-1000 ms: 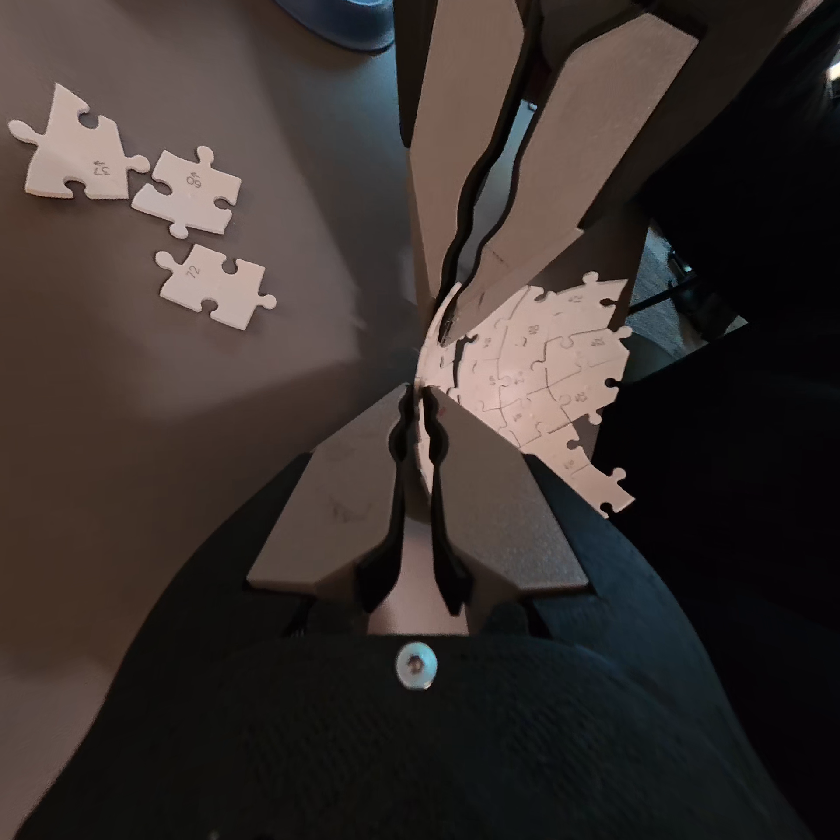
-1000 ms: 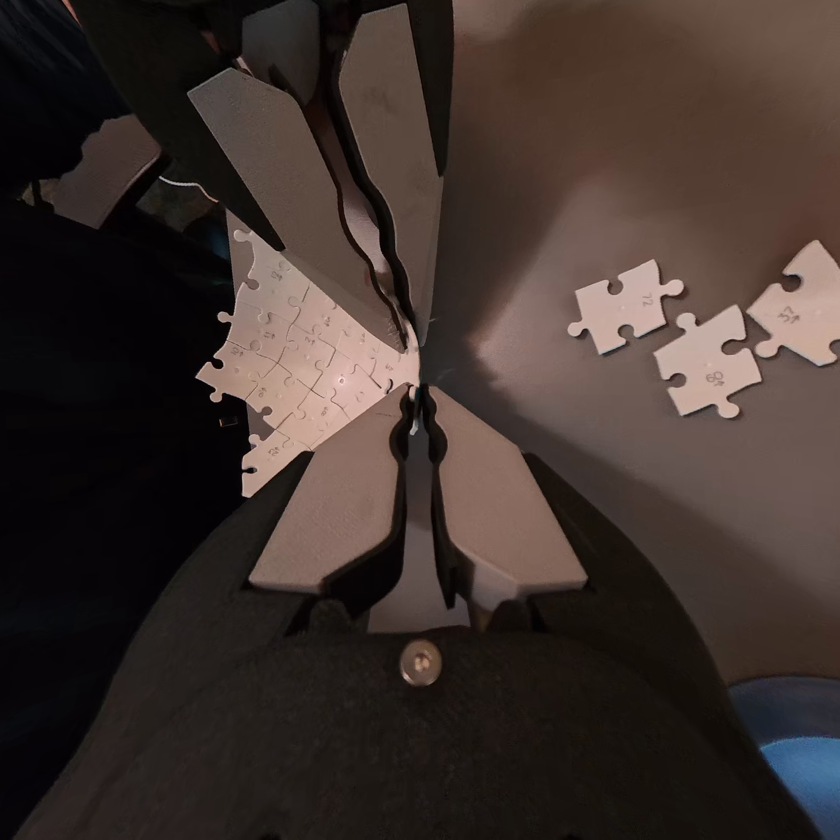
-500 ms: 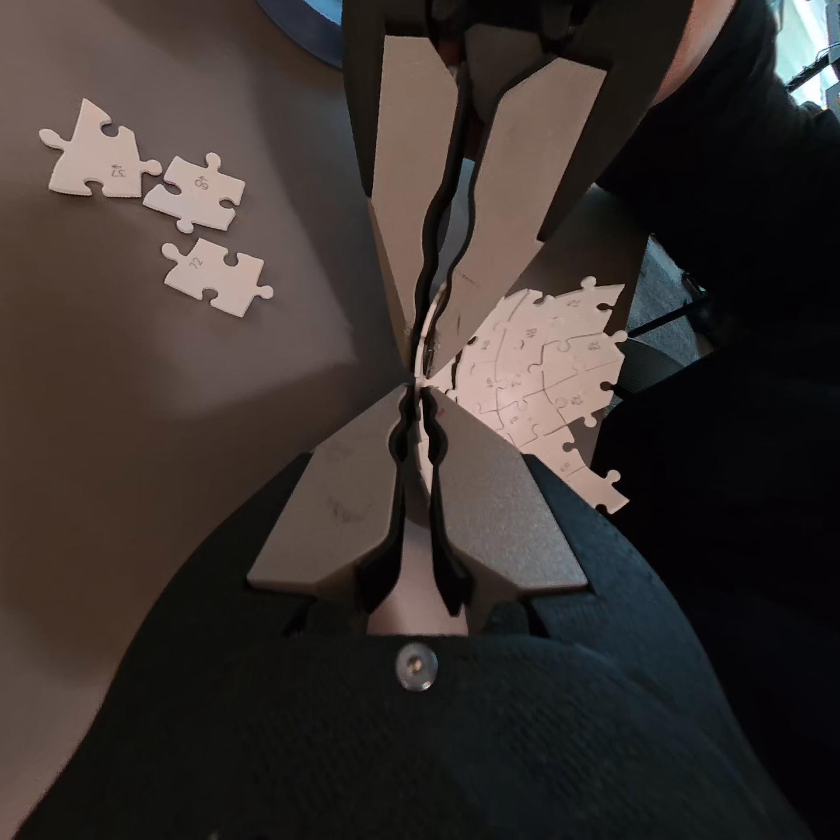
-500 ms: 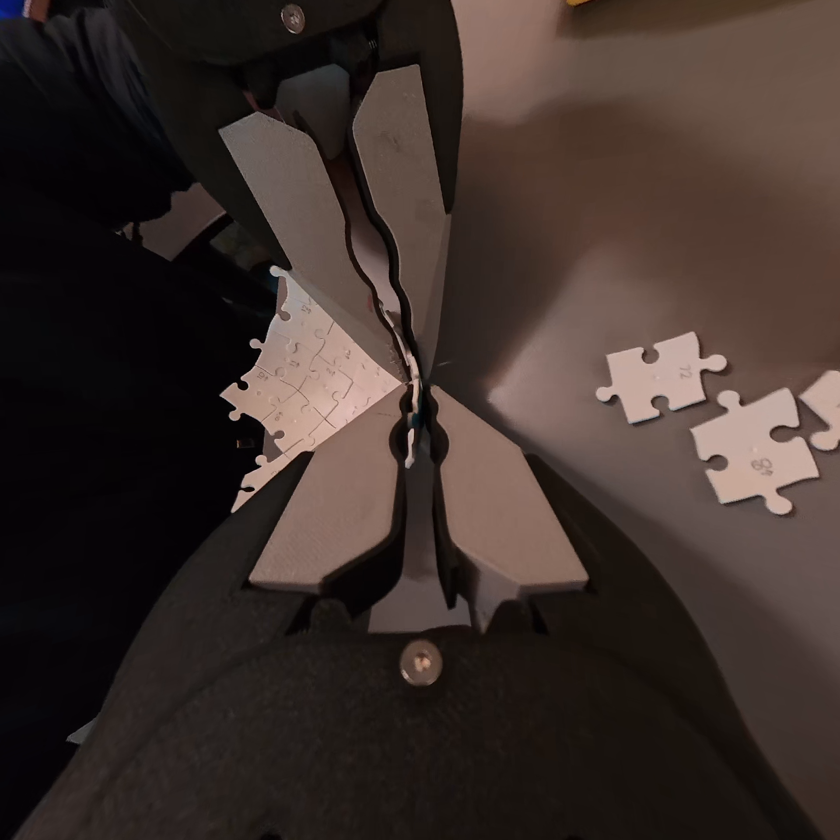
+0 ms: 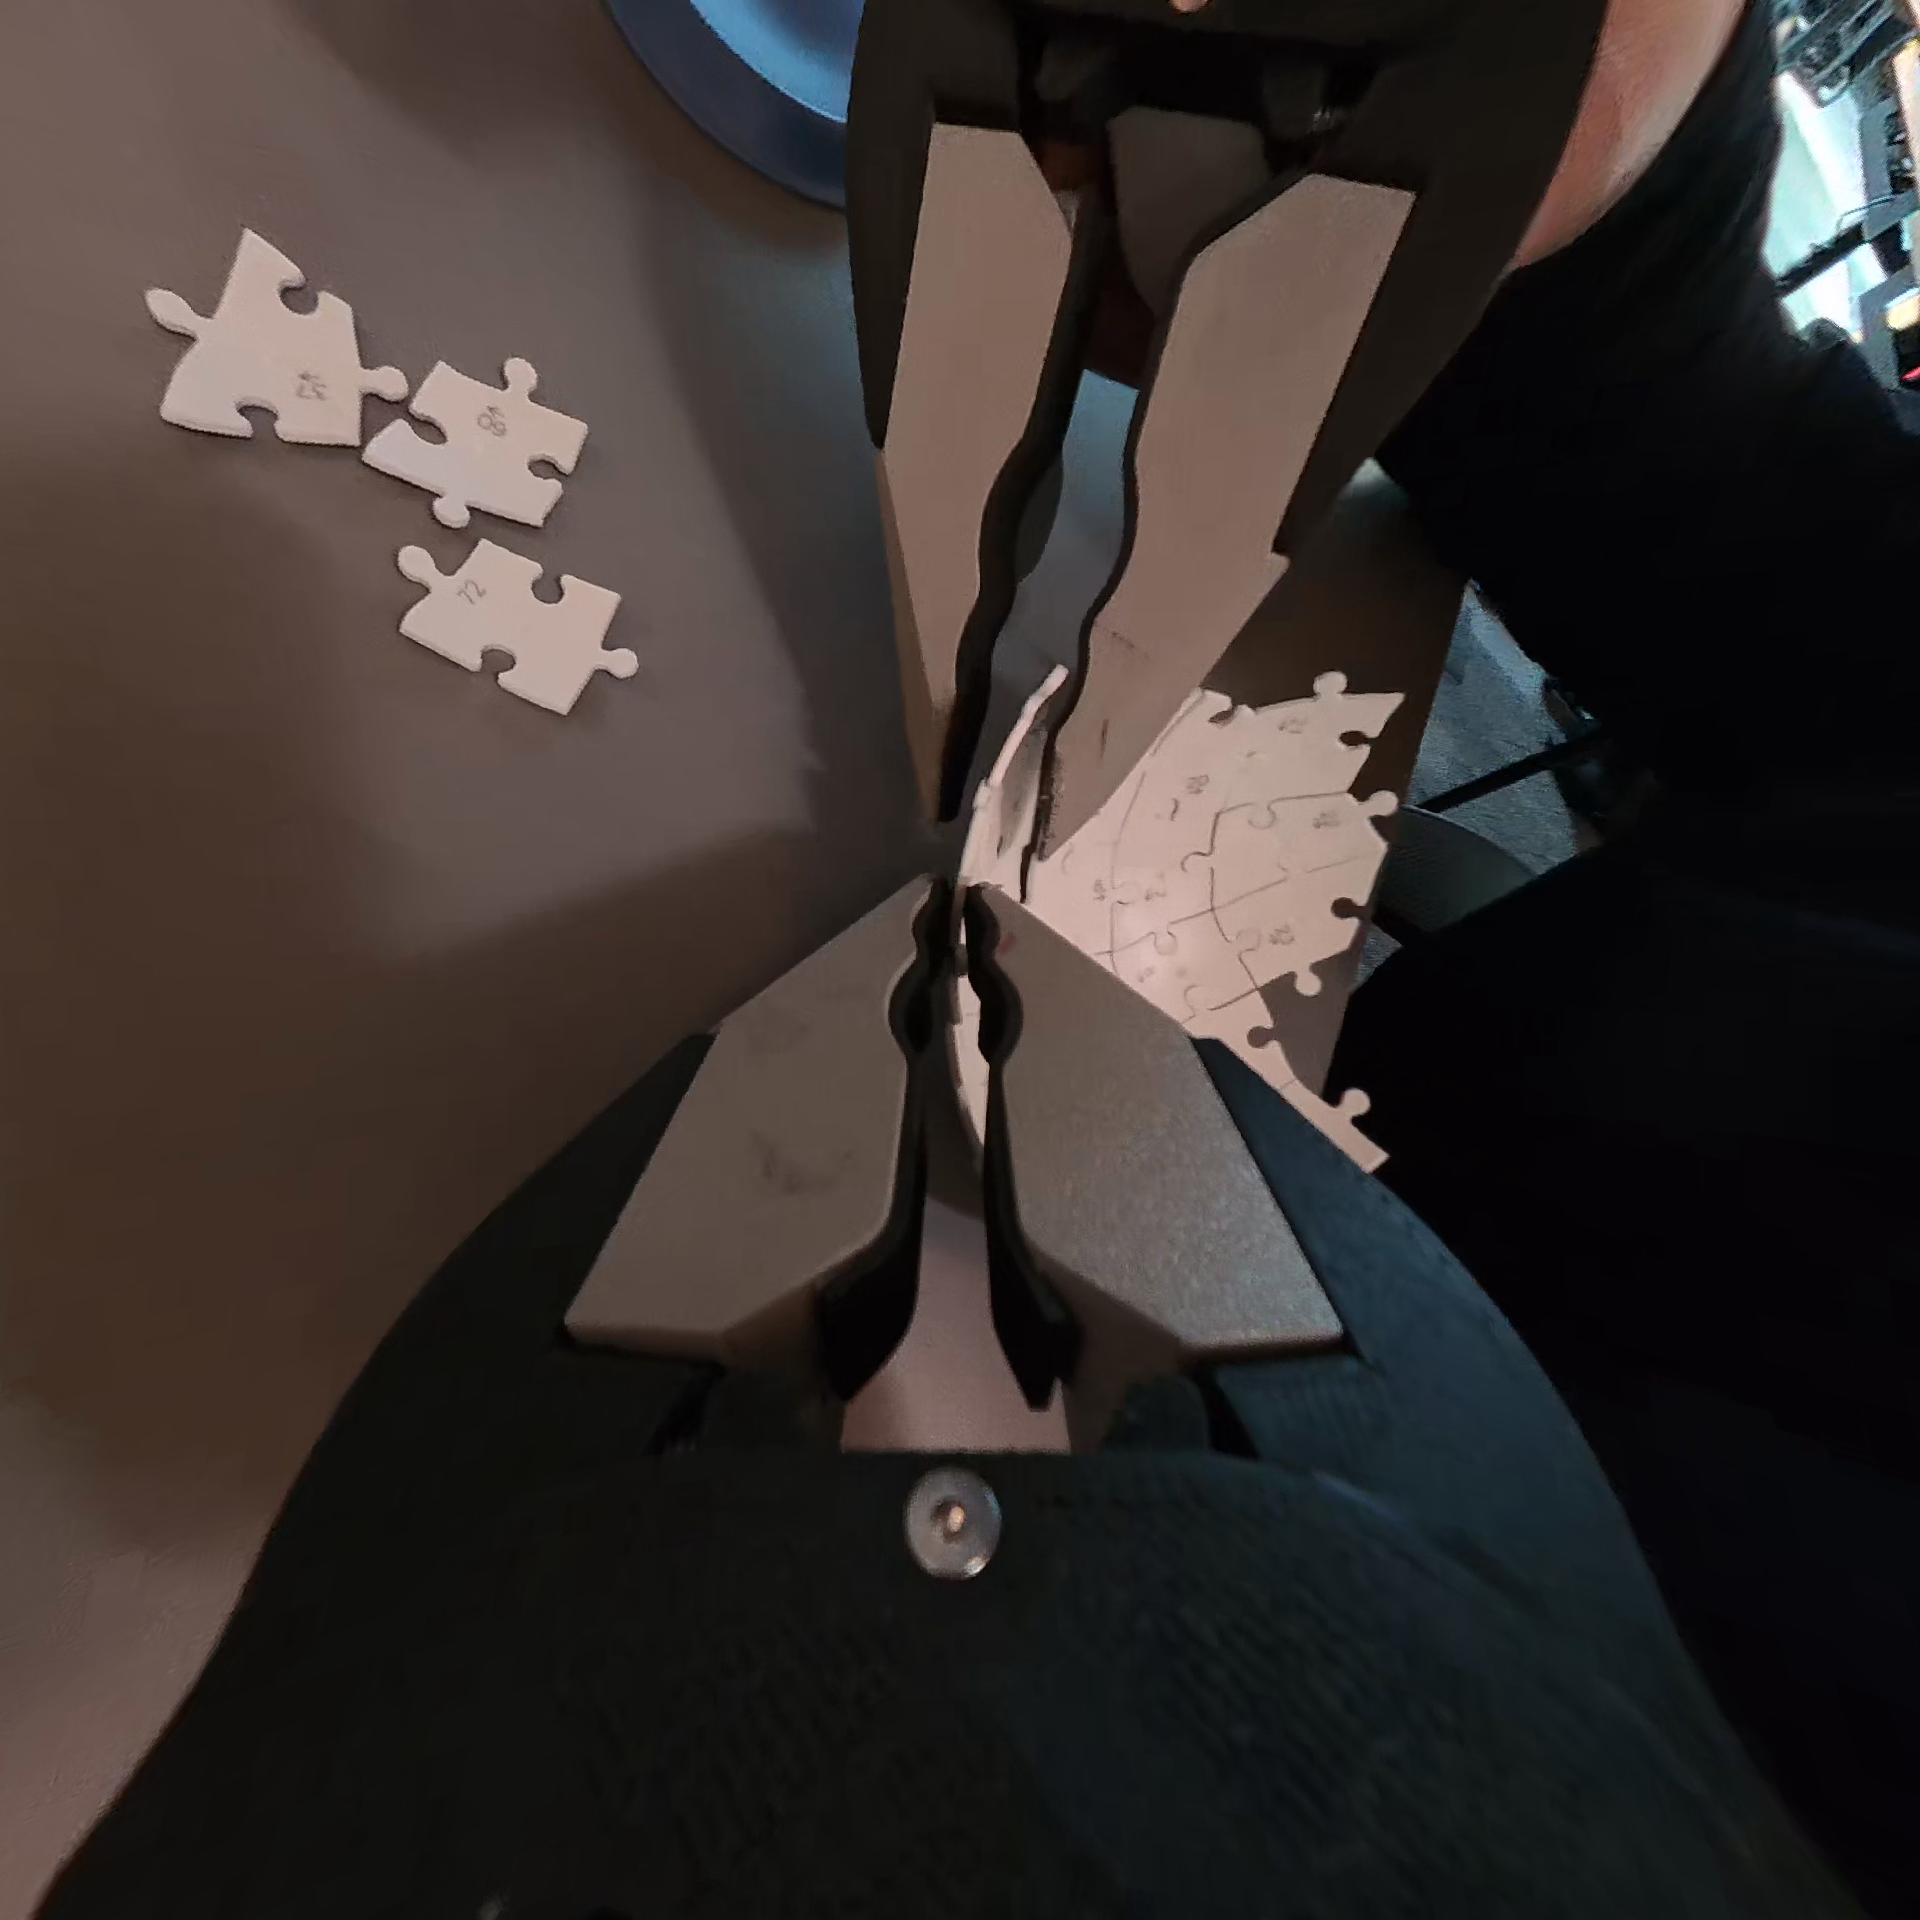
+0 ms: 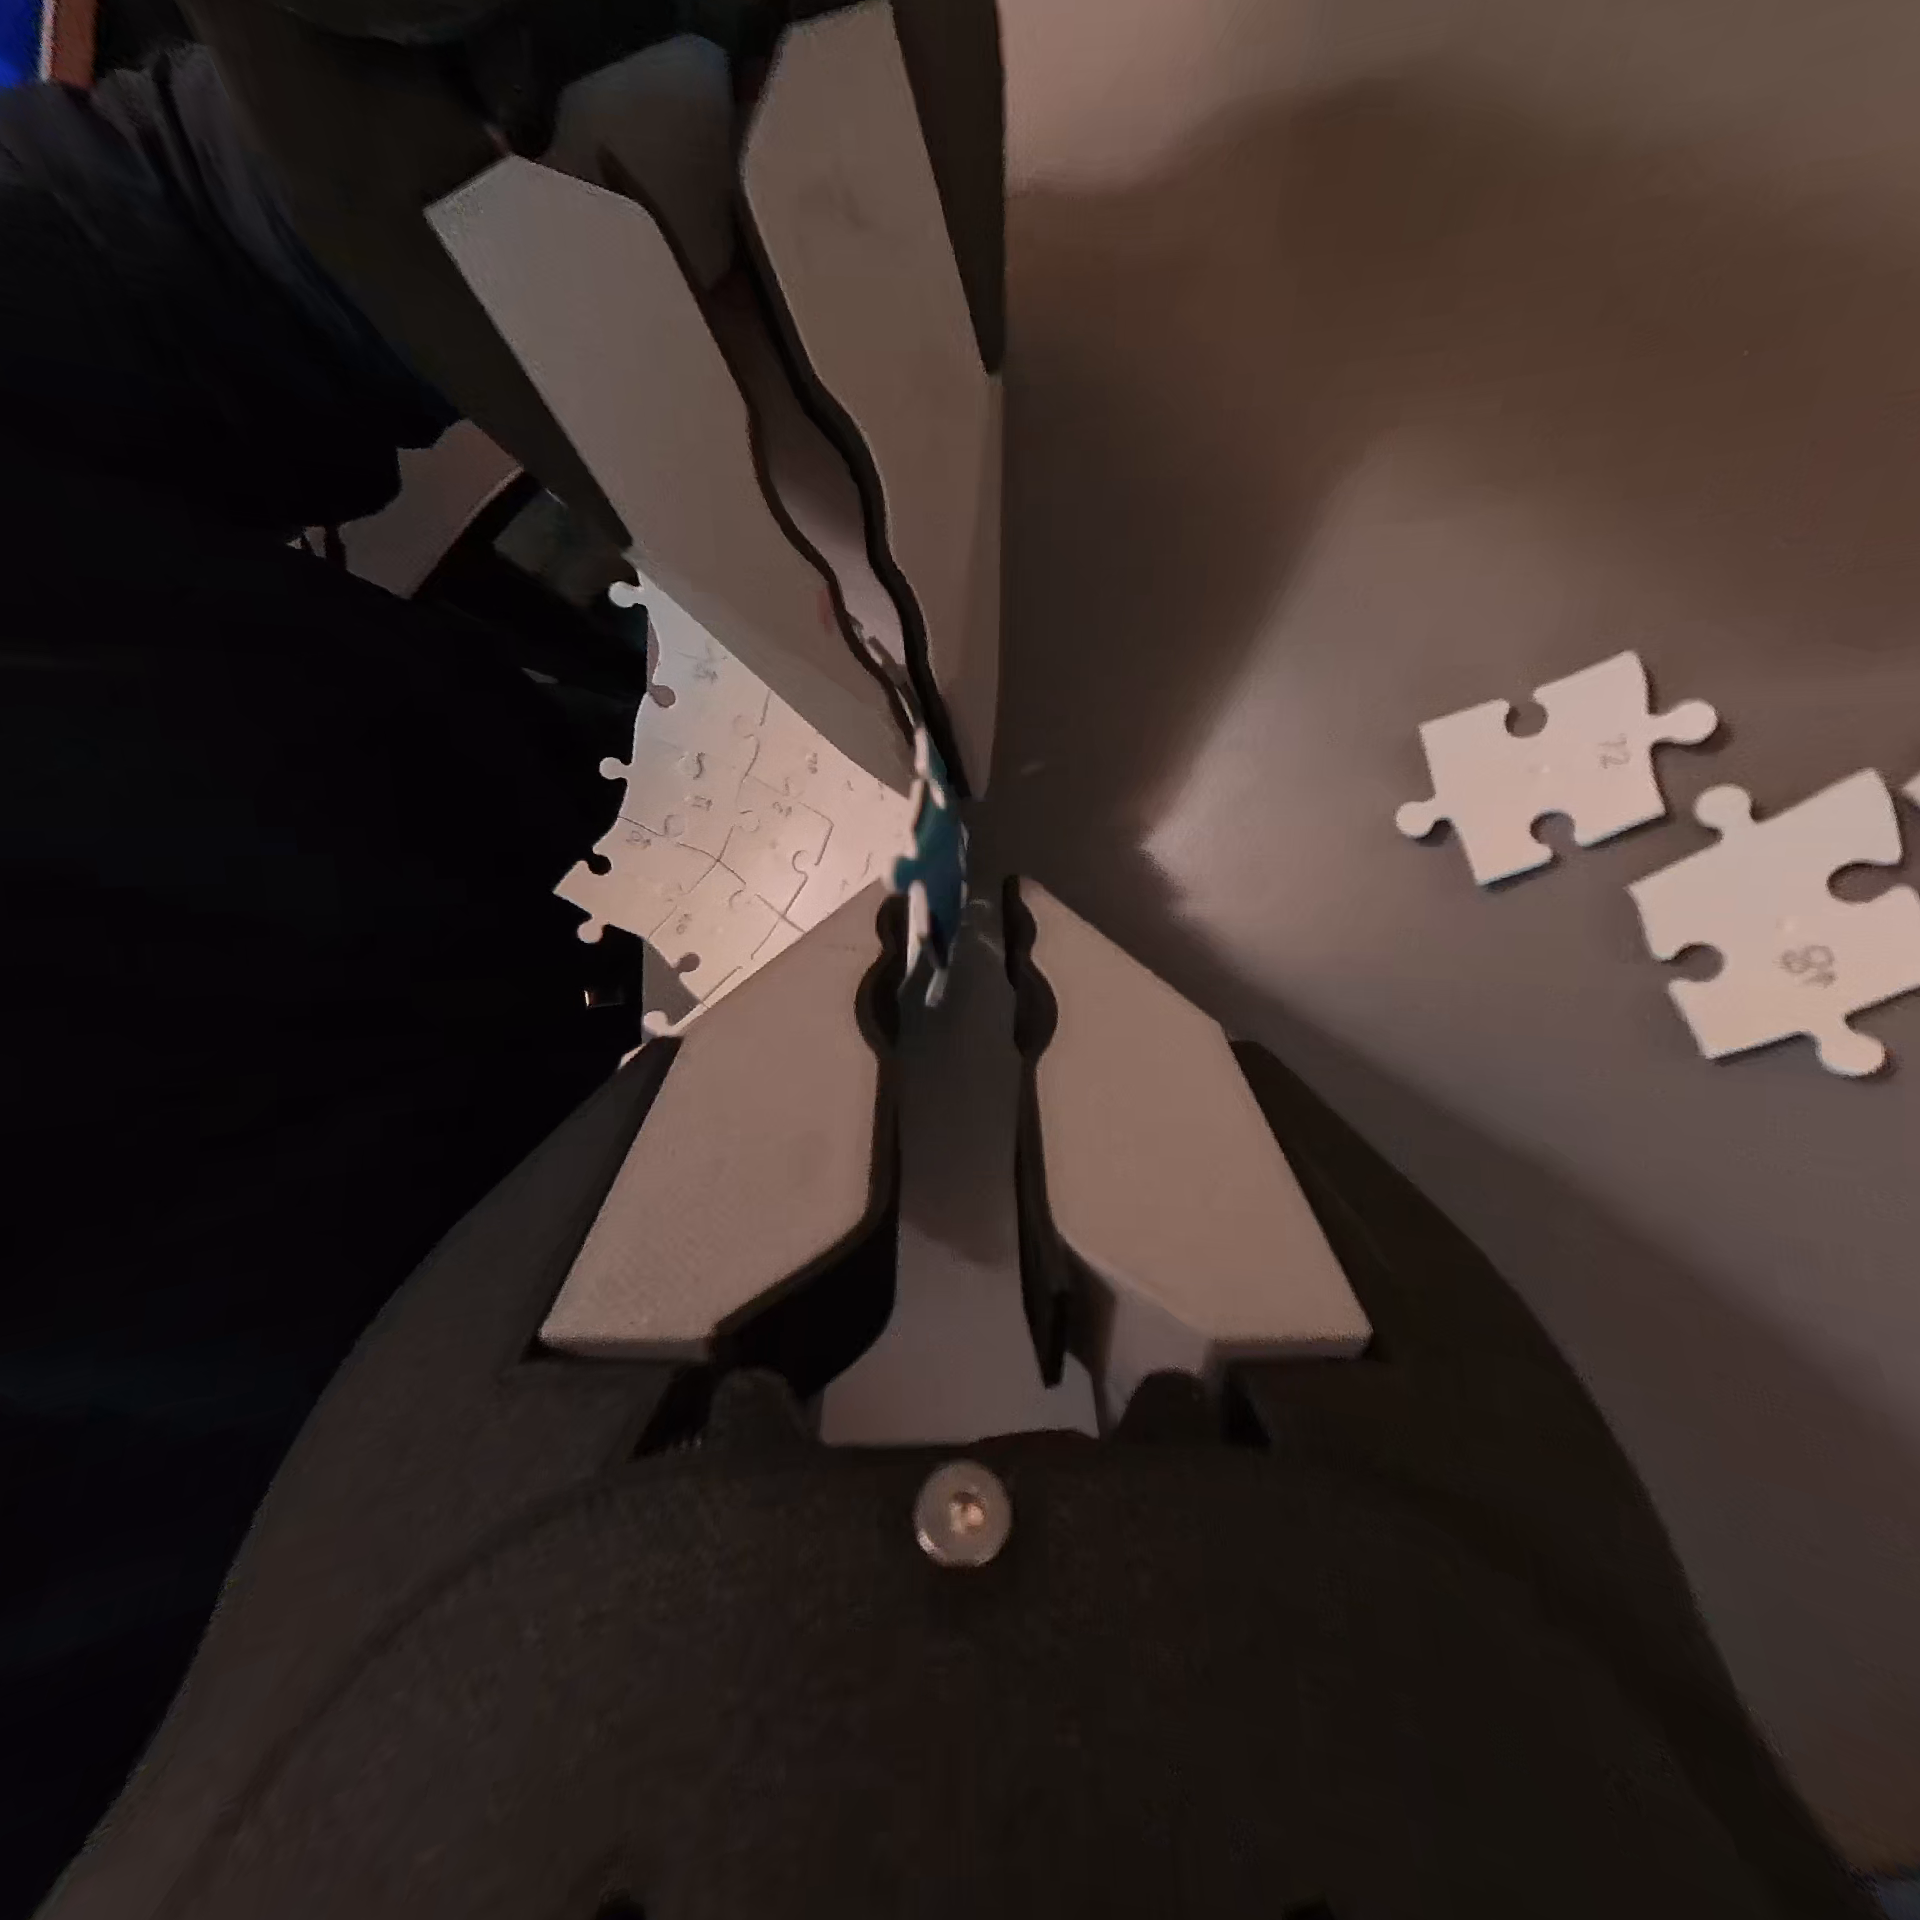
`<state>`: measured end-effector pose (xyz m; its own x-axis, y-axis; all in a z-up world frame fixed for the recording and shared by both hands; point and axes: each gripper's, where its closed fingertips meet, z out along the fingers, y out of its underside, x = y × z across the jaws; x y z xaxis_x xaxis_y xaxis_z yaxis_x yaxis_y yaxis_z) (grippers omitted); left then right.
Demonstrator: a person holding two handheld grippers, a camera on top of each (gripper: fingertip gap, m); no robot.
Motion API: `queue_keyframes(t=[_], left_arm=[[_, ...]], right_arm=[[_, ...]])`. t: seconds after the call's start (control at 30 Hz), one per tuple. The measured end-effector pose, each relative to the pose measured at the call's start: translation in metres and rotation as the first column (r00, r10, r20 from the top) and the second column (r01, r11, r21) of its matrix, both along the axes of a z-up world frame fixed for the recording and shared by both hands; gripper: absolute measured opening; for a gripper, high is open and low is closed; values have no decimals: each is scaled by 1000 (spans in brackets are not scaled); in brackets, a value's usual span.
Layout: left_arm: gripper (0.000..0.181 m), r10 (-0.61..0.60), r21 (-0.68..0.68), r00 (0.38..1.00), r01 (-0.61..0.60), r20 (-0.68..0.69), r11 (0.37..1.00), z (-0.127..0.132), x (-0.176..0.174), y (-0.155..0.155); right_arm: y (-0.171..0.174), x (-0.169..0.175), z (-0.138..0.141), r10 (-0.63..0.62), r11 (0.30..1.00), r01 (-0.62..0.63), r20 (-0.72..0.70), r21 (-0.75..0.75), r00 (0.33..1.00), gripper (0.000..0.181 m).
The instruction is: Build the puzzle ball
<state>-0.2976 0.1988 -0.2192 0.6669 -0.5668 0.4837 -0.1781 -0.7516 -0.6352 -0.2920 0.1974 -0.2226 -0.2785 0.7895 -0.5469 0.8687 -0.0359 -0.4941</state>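
The partly built puzzle ball (image 5: 1247, 862) is a curved white shell of joined pieces, seen from its inner side, held above the grey table (image 5: 312, 987). My left gripper (image 5: 951, 896) is shut on the shell's edge. My right gripper (image 6: 951, 920) faces it tip to tip, its jaws a little apart. A piece with a teal printed face (image 6: 932, 857) stands edge-on between the jaws at the shell's rim (image 6: 727, 821). In the left wrist view the right gripper (image 5: 997, 821) reaches down from the top. In the right wrist view the left gripper (image 6: 940, 758) reaches down from the top.
Three loose white pieces (image 5: 478, 457) lie face down on the table at the left; two of them show in the right wrist view (image 6: 1558, 769). A blue dish (image 5: 748, 94) sits at the far edge. A person's dark sleeve (image 5: 1662, 520) fills the right side. My two grippers' fingertips are within a few centimetres of each other.
My right gripper's jaws have parted from shut on the piece to slightly open. Both grippers stay tip to tip at the shell's rim, and the views have shifted a little.
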Motion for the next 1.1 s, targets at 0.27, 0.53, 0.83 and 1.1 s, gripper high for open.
queue_keyframes(t=[0.27,0.53,0.83,1.1], left_arm=[[0,50,38,999,-49,-6,998,5,-3,-2],[0,77,22,997,-77,22,997,3,-7,-4],[0,105,51,994,-106,32,993,6,-8,-6],[1,110,70,992,-114,56,991,8,-5,-17]], right_arm=[[-5,5,-4,1,990,13,91,-143,996,15],[14,8,15,-62,993,67,51,-99,997,31],[0,23,8,-9,997,-6,188,79,982,52],[-20,20,0,90,996,-81,251,-46,964,16]])
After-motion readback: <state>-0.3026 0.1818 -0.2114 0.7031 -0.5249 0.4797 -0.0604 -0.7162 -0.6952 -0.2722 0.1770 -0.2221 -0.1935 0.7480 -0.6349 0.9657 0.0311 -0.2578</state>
